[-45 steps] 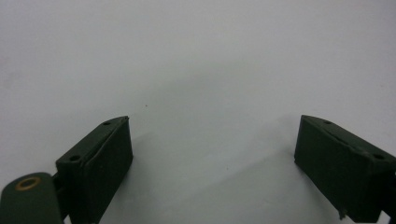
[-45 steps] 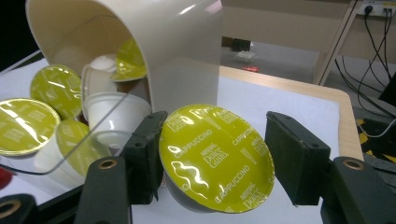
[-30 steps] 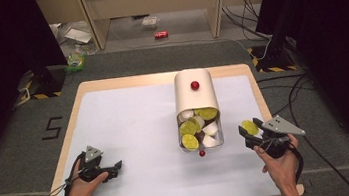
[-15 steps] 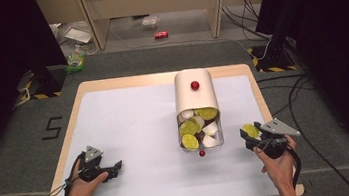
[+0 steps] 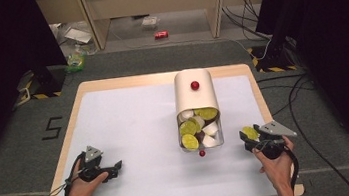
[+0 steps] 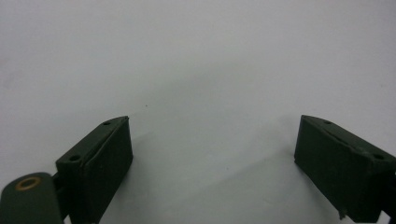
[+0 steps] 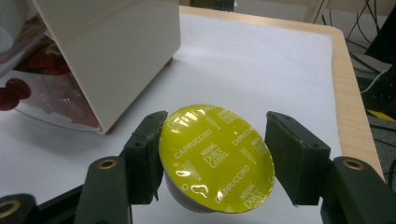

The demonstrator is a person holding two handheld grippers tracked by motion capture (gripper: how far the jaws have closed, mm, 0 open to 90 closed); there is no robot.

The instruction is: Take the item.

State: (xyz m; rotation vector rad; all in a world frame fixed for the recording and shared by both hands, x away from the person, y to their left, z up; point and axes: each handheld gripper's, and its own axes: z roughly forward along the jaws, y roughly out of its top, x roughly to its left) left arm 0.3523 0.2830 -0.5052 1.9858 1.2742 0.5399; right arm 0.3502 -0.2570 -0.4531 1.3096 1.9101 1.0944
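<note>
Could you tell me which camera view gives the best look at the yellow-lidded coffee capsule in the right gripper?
The right gripper view: the capsule sits large between the jaws, its Cappuccino lettering readable. The high view shows the same capsule as a small yellow spot at the right gripper. The left gripper view looks at bare white table.

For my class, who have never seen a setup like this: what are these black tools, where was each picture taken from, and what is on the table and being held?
A person sits at a white-topped table holding a hand-operated gripper in each hand. The high view looks down from above; each gripper view comes from a camera riding on that gripper. The left gripper is open over bare table, holding nothing. The right gripper holds a coffee capsule with a yellow-green foil lid printed "Cappuccino" between its jaws. In the middle lies a cream dispenser box with a clear drawer full of similar capsules.
</note>
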